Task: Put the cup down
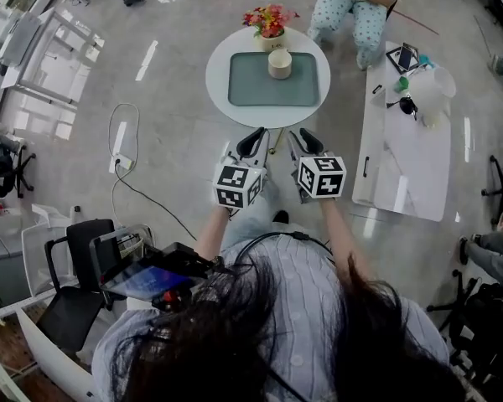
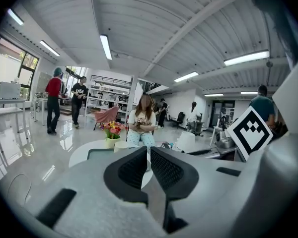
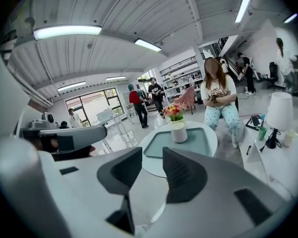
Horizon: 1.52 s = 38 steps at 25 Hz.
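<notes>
A cream cup (image 1: 279, 64) stands upright on a grey-green tray (image 1: 247, 89) on the round white table (image 1: 220, 78); in the right gripper view the cup (image 3: 179, 132) shows straight ahead, beyond the jaws. Both grippers hang side by side short of the table's near edge, apart from the cup. My left gripper (image 1: 253, 142) has its jaws drawn together with only a slit between them and holds nothing (image 2: 149, 163). My right gripper (image 1: 307, 142) is open by a narrow gap, with nothing in it (image 3: 153, 170).
A pot of flowers (image 1: 270, 22) stands behind the cup at the tray's far edge. Beyond the table sits a person (image 1: 356, 7). A long white side table (image 1: 402, 157) with a lamp and small items is at the right. A cable (image 1: 126, 162) lies on the floor, and a black chair (image 1: 71, 266) stands at the left.
</notes>
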### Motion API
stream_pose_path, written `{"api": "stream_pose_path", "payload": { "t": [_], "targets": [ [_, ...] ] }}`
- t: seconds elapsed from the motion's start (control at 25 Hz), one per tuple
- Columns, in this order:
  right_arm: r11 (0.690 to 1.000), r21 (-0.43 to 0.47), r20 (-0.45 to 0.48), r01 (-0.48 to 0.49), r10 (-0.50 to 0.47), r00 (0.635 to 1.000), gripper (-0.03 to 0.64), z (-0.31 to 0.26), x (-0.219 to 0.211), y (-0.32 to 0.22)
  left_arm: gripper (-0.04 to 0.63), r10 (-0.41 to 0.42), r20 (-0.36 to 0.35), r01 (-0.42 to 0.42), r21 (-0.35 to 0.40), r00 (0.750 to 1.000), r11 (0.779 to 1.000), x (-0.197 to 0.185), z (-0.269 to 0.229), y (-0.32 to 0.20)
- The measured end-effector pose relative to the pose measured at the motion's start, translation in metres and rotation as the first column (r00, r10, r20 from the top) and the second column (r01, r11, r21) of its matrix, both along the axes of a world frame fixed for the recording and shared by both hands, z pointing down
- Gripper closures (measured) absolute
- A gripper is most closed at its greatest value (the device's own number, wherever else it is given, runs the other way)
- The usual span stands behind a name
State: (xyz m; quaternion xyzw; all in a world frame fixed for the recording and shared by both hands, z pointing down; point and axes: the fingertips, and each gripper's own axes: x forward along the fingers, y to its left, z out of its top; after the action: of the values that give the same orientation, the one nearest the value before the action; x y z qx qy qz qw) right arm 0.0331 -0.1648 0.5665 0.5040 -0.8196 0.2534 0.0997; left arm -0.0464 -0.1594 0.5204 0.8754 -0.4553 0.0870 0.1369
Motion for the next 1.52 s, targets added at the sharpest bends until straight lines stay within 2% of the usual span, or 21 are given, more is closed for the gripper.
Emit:
{"api": "stream_pose_path", "payload": {
  "t": [0.24,0.56,1.16,1.52],
  "targets": [
    [1.0,0.002,0.024,-0.014,0.014,1.0,0.486,-0.006,-0.006,0.025,0.577,0.013,0.011,-0.013,-0.003,1.0,1.0,-0.003,-0.005,0.029],
    [0.999,0.009,0.016,-0.039,0.039,0.999,0.497,-0.012,-0.023,0.044,0.577,0.043,0.001,-0.043,0.014,0.999,0.999,-0.018,-0.013,0.044],
    [0.989,0.039,0.048,-0.143,0.141,0.989,0.518,-0.031,-0.108,0.105,0.577,0.132,0.006,-0.132,0.021,0.991,0.991,-0.111,-0.013,0.104],
    [0.975,0.073,0.064,-0.21,0.206,0.977,0.541,-0.042,-0.141,0.146,0.577,0.178,-0.006,-0.178,0.016,0.984,0.984,-0.149,-0.009,0.139]
  ]
}}
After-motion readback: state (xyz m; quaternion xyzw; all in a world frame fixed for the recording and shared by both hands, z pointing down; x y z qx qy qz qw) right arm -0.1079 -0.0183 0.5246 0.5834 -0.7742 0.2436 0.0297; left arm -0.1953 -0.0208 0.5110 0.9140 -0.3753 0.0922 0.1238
